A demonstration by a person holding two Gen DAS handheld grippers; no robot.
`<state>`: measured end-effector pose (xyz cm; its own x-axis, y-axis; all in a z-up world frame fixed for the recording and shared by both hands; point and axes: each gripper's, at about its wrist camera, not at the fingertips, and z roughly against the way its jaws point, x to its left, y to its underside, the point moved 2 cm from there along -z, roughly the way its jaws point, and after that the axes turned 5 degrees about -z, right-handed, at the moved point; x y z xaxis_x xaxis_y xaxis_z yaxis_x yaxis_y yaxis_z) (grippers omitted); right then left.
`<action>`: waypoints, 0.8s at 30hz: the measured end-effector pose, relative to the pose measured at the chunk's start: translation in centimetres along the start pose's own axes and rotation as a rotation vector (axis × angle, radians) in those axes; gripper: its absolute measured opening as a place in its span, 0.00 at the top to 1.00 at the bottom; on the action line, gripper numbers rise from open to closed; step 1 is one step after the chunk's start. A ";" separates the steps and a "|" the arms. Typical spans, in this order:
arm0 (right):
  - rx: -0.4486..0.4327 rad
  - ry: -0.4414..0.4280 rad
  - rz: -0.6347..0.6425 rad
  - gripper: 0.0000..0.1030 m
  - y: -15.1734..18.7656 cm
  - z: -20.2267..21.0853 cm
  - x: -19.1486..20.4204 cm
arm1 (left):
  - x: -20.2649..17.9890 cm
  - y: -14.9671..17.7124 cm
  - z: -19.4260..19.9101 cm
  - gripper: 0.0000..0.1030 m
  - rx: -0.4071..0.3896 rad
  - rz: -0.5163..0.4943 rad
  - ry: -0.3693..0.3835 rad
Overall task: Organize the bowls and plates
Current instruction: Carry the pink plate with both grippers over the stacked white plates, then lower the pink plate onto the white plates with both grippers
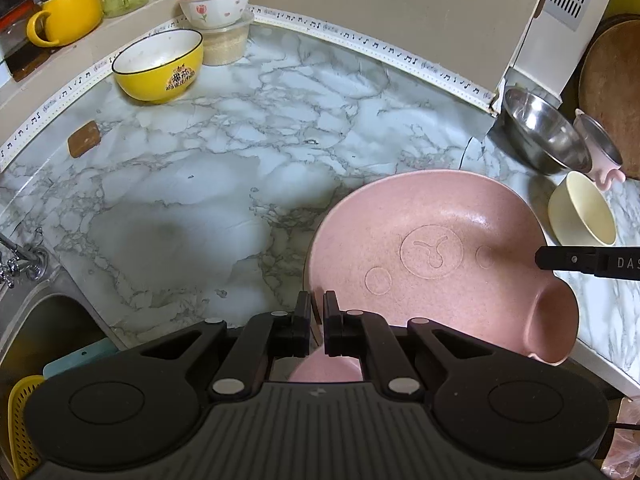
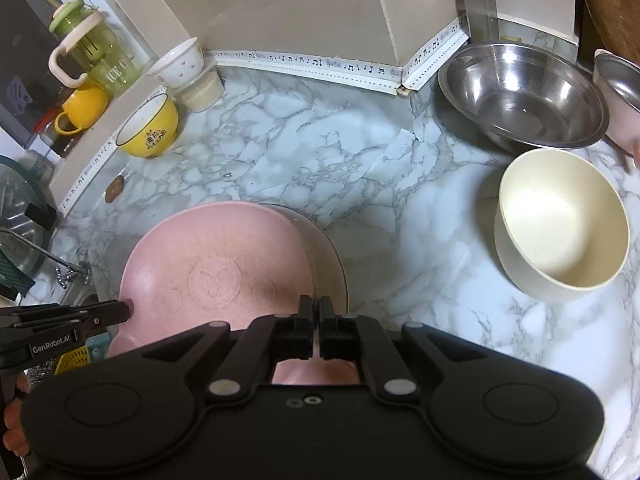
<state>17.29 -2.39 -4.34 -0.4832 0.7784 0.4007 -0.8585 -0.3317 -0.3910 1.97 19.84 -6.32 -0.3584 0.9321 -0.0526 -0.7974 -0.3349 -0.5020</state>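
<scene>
A pink speckled plate [image 1: 420, 240] with ear-shaped handles and an embossed face hangs low over the marble counter [image 1: 240, 160]. My left gripper [image 1: 316, 308] is shut on its near left rim. My right gripper [image 2: 316, 312] is shut on the opposite rim, and one of its fingers [image 1: 560, 261] shows at the plate's right edge. In the right wrist view the pink plate [image 2: 216, 256] covers a paler plate whose rim [image 2: 335, 268] peeks out on the right. The left gripper [image 2: 100, 314] reaches in from the left there.
A yellow bowl [image 1: 160, 66] and a white floral bowl [image 1: 216, 2] on a plastic tub stand at the back left. At the right are a steel bowl [image 2: 520, 96], a cream bowl [image 2: 560, 224] and a smaller steel bowl [image 1: 600, 148]. The sink [image 1: 40, 320] lies at the left.
</scene>
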 end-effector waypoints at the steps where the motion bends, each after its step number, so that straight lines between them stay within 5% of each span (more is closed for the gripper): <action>1: 0.004 0.005 0.004 0.96 0.0 -0.2 0.0 | 0.0 0.0 -0.1 0.95 0.005 0.000 0.001; 24: 0.039 0.036 0.080 0.93 1.5 -0.9 0.1 | -0.2 0.7 -1.9 0.95 0.071 -0.046 0.003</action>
<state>16.10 -2.28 -5.63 -0.5442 0.7674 0.3391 -0.8241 -0.4133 -0.3874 2.43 19.64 -8.27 -0.3190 0.9472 -0.0333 -0.8457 -0.3003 -0.4413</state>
